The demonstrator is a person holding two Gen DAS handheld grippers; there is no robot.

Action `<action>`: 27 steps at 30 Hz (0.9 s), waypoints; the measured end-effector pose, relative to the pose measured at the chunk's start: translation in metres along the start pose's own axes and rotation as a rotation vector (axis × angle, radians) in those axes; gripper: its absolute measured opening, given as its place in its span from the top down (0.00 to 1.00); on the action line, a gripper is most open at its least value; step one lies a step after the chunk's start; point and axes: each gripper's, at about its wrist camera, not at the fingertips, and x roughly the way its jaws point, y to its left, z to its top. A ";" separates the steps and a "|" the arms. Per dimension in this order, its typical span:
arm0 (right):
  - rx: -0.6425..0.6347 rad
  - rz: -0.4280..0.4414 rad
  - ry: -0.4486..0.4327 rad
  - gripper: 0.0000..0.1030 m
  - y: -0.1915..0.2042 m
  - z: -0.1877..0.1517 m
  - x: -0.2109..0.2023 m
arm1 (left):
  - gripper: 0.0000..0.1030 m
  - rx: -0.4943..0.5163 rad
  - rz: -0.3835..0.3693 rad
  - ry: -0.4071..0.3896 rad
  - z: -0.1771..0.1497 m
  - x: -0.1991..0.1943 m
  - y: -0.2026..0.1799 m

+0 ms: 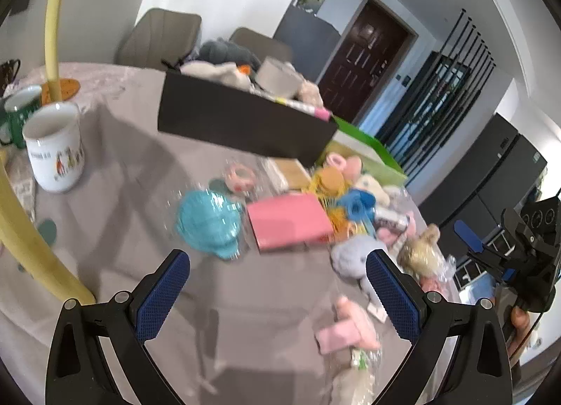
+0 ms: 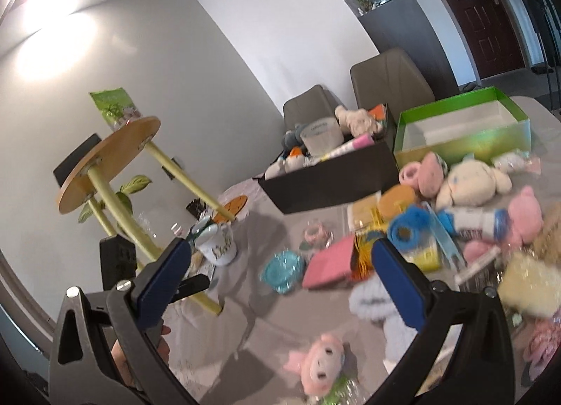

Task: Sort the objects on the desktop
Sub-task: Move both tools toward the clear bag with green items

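A pile of small items covers the grey tablecloth: a teal wrapped object [image 1: 209, 221] [image 2: 283, 271], a pink pad [image 1: 289, 221] [image 2: 328, 264], a blue tape roll [image 2: 408, 229], a pink plush [image 2: 317, 363] [image 1: 347, 329], a lilac plush [image 1: 350, 257] and a cream plush [image 2: 470, 182]. A black box [image 1: 242, 121] [image 2: 333, 175] holds toys and a cup. Beside it stands a green box [image 2: 466, 131], nothing inside. My left gripper [image 1: 277, 296] is open above bare cloth, near the teal object. My right gripper [image 2: 280, 285] is open over the pile, holding nothing.
A white mug [image 1: 54, 149] [image 2: 219, 243] and a green mug [image 1: 19, 114] stand at the left. A yellow-legged wooden stand [image 2: 108, 163] rises beside them. Two grey chairs [image 2: 389, 82] sit behind the table. The right gripper's body [image 1: 526, 247] shows at the left view's right edge.
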 end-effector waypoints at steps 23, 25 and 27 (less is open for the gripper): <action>0.080 -0.050 0.110 0.13 -0.034 -0.111 -0.045 | 0.02 0.111 -0.024 0.224 -0.095 0.029 -0.029; 0.100 -0.053 0.120 0.13 -0.035 -0.123 -0.043 | 0.02 0.124 -0.027 0.238 -0.103 0.031 -0.032; 0.112 -0.056 0.140 0.13 -0.036 -0.131 -0.040 | 0.02 0.139 -0.019 0.244 -0.110 0.034 -0.035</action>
